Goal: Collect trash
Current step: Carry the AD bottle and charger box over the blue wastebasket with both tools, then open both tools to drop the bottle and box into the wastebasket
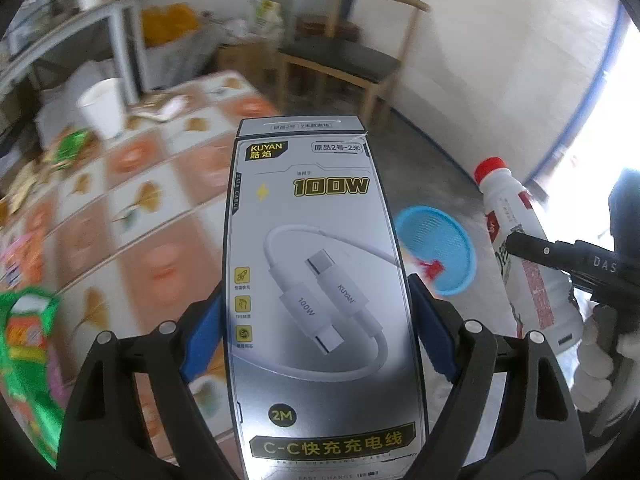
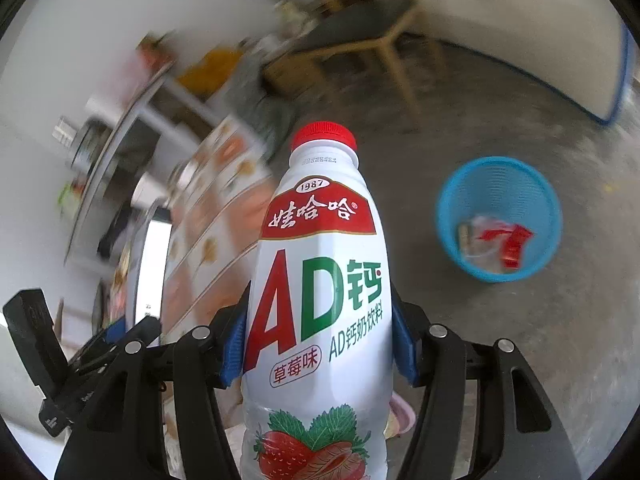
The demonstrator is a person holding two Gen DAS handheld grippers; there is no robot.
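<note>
My left gripper (image 1: 316, 312) is shut on a grey cable box (image 1: 320, 280) printed "100W", held upright above the table's edge. My right gripper (image 2: 320, 348) is shut on a white milk-drink bottle (image 2: 320, 300) with a red cap and strawberry label; the bottle also shows in the left wrist view (image 1: 520, 248) at the right. A blue mesh trash basket (image 2: 498, 218) stands on the concrete floor with red and clear wrappers inside; in the left wrist view the basket (image 1: 440, 252) lies just past the box.
A table with a patterned cloth (image 1: 152, 208) holds a white paper cup (image 1: 102, 108), green snack bags (image 1: 28, 360) and other wrappers at the left. A wooden chair (image 1: 348, 52) stands by the back wall, with a shelf unit (image 1: 72, 36) and bags beside it.
</note>
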